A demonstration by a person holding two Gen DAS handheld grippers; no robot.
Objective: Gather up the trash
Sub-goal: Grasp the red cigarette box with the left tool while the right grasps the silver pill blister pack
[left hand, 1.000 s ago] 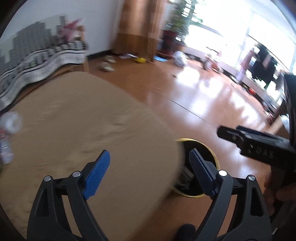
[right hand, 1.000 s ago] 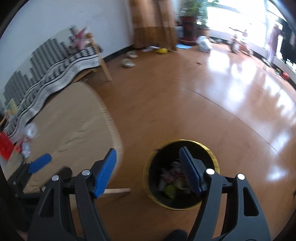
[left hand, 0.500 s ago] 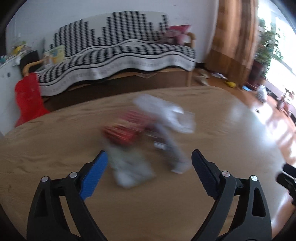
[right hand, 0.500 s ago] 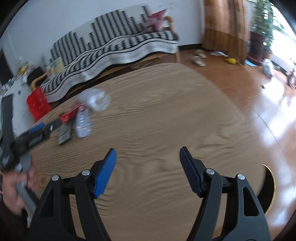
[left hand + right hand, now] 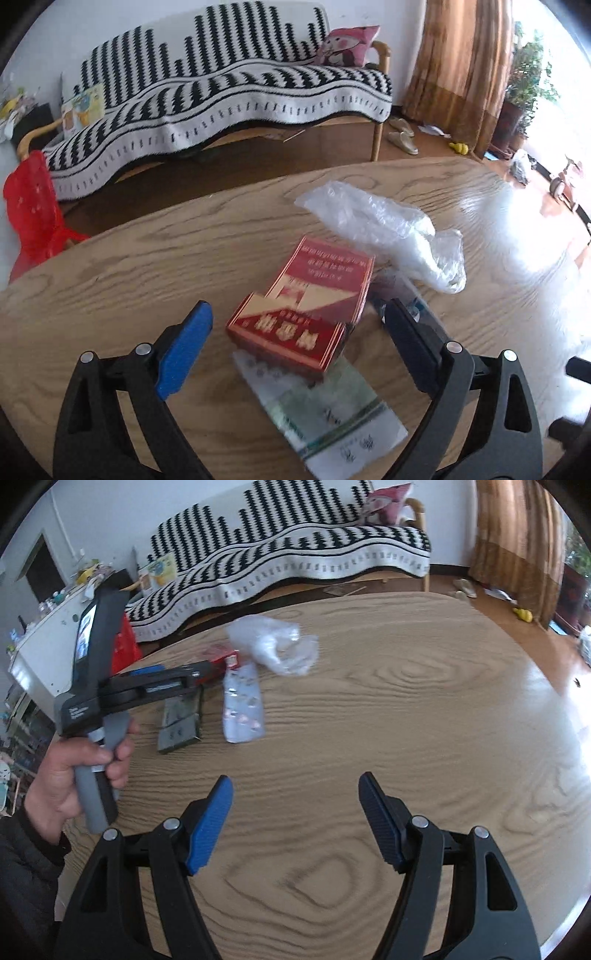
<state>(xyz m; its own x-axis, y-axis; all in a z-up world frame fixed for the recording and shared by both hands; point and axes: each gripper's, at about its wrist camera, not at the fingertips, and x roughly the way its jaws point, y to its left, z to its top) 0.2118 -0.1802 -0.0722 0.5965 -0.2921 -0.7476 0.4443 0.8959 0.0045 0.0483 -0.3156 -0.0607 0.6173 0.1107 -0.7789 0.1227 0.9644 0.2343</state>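
Left gripper (image 5: 297, 325) now over trash pile, jaws wide and empty, red carton (image 5: 303, 310) lying between them, pads not touching. A second ago I had both grippers at bin beside table; bin no longer in view, so drop looks done and I judge next pick under way. Green-white packet (image 5: 328, 413) under carton's near end, crumpled clear plastic (image 5: 388, 232) far right of it. Right gripper (image 5: 295, 812) open partway, empty, over bare wooden table (image 5: 424, 738); trash lies far left of it.
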